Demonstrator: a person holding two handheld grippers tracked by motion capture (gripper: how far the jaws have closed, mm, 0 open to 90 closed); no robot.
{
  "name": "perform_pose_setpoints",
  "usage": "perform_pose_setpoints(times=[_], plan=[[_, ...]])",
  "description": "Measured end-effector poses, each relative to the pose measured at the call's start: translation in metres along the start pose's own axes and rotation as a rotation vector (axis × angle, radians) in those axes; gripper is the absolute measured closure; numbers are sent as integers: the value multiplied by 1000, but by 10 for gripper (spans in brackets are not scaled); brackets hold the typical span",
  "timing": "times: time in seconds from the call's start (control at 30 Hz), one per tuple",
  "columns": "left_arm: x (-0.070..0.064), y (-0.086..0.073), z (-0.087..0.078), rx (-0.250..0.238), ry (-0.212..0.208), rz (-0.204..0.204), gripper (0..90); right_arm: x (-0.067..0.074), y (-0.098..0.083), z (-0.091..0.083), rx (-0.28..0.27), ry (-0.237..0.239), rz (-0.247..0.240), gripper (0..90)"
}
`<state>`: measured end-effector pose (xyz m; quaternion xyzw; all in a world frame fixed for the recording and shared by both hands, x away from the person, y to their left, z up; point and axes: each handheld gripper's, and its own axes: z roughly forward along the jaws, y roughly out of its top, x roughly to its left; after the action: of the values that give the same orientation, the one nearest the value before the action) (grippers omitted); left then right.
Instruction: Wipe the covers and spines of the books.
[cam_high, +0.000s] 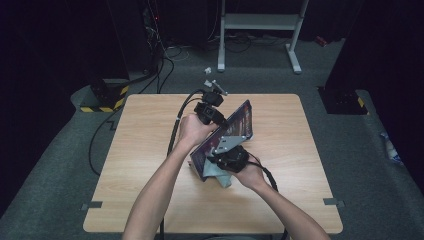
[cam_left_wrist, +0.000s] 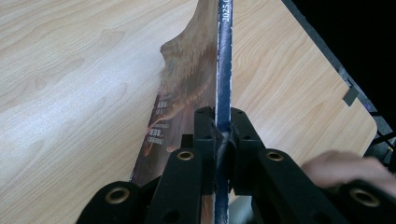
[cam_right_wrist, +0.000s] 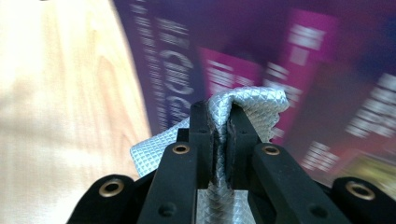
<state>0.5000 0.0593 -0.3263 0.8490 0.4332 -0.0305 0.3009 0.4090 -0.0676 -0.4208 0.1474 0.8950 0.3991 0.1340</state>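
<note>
Right claw (cam_right_wrist: 219, 140) pinches cloth (cam_right_wrist: 254, 109); booklet (cam_right_wrist: 299, 70) print blurred.

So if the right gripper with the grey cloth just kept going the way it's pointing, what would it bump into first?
Most likely the purple magazine cover: it stands right ahead of the right gripper and its grey cloth. How near is hard to judge, since that cover is blurred.

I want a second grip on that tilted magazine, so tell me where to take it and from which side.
Probably the free far edge of the magazine, from above: it stands tilted on the table, thin enough for jaws to straddle. The left gripper already clamps its upper edge, and the right gripper holds the grey cloth against its cover.
</note>
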Motion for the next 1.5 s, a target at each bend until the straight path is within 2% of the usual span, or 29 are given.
perform_pose_setpoints(times=[0.17,0.27,0.3,0.43,0.57,0.7,0.83,0.93,1.0,1.13,1.27,1.5], plan=[[1,-2,-1,10,0,7,837,-22,-9,-12,21,-85,67,833],[1,-2,0,7,-6,4,837,-29,-11,-17,12,-98,107,833],[1,-1,2,9,-5,1,837,-28,-11,-17,15,-102,100,833],[1,0,5,7,5,7,837,-16,-5,-12,2,-59,64,833],[2,1,5,2,2,-8,836,6,5,-3,-17,17,11,833],[2,1,4,3,1,-9,835,20,11,4,-18,54,-24,833],[1,0,4,-4,-5,-10,834,19,10,5,-10,57,-37,833],[1,-1,3,-1,2,3,836,7,5,-3,-18,20,-1,833],[0,-1,3,-3,3,-3,836,-1,3,-10,-18,-5,29,833],[0,0,3,-1,2,-3,836,-11,8,-24,-50,-41,48,833],[0,0,3,-7,19,-1,836,-7,20,-28,-74,-32,34,833],[2,-1,4,-1,19,-7,834,17,36,-21,-106,51,-16,833]])
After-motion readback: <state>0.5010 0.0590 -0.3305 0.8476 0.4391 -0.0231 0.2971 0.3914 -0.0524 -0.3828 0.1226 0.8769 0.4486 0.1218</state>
